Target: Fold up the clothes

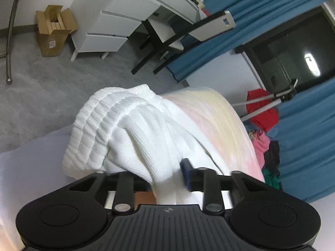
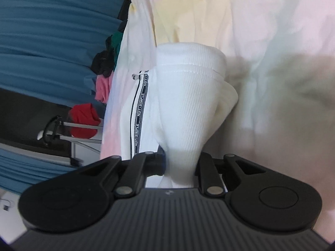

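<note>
A white ribbed garment (image 1: 129, 133) lies bunched on a pastel pink and yellow sheet (image 1: 219, 121). In the left wrist view its folds drape over my left gripper (image 1: 167, 179). The jaws stand apart with cloth lying loosely between them. One blue pad (image 1: 186, 173) shows bare, and the other finger is hidden under the fabric. In the right wrist view my right gripper (image 2: 180, 171) is shut on a narrow bunch of the same white garment (image 2: 188, 104), which fans out upward to a stitched hem. A black-and-white "NOT-SIMPLE" tape (image 2: 139, 113) runs along the cloth beside it.
Beyond the bed are a grey floor, a cardboard box (image 1: 53, 31), white drawers (image 1: 113, 21) and a black-legged chair (image 1: 163, 39). Blue curtains (image 1: 303, 146), a tripod (image 1: 272, 102) and a pile of red, pink and dark clothes (image 1: 263, 138) stand at the bed's right side.
</note>
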`<action>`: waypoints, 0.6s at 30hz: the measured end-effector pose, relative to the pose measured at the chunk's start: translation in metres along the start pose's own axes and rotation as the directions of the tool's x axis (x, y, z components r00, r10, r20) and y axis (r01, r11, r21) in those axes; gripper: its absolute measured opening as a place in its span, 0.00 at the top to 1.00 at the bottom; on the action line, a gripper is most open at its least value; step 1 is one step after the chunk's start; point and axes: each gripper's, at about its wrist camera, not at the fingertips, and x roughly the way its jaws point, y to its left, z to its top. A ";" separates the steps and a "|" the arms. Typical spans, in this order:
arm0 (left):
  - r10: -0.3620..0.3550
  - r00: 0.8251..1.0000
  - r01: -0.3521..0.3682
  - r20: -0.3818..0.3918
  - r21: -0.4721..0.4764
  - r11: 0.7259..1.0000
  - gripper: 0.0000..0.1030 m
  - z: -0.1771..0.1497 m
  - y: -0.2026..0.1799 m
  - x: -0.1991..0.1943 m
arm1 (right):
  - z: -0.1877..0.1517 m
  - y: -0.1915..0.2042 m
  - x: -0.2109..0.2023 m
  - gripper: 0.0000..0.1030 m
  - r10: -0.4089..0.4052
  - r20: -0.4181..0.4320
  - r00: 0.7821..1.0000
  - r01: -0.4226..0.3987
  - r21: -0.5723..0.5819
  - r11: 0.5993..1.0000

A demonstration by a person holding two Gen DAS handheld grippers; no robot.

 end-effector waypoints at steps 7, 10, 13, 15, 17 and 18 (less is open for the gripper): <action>0.106 0.993 -0.118 0.059 0.263 0.957 0.20 -0.023 -0.036 -0.042 | 0.005 0.004 0.012 0.25 0.053 0.027 0.998 -0.052 -0.048 0.997; 0.133 0.978 -0.182 0.158 0.354 0.917 0.20 -0.039 -0.059 -0.066 | 0.009 0.007 0.026 0.25 0.051 0.025 0.998 -0.049 -0.081 0.995; 0.138 0.962 -0.225 0.237 0.397 0.890 0.20 -0.057 -0.088 -0.079 | 0.014 0.009 0.032 0.25 0.072 0.045 0.996 -0.066 -0.116 0.991; 0.118 0.945 -0.240 0.304 0.401 0.884 0.12 -0.075 -0.108 -0.082 | 0.018 0.010 0.031 0.25 0.116 0.068 0.991 -0.107 -0.122 0.987; 0.064 0.952 -0.199 0.300 0.447 0.872 0.12 -0.097 -0.136 -0.071 | 0.021 0.009 0.026 0.25 0.193 0.095 0.977 -0.182 -0.108 0.977; 0.039 0.958 -0.175 0.283 0.473 0.863 0.12 -0.106 -0.150 -0.062 | 0.023 0.009 0.024 0.25 0.217 0.097 0.971 -0.208 -0.095 0.974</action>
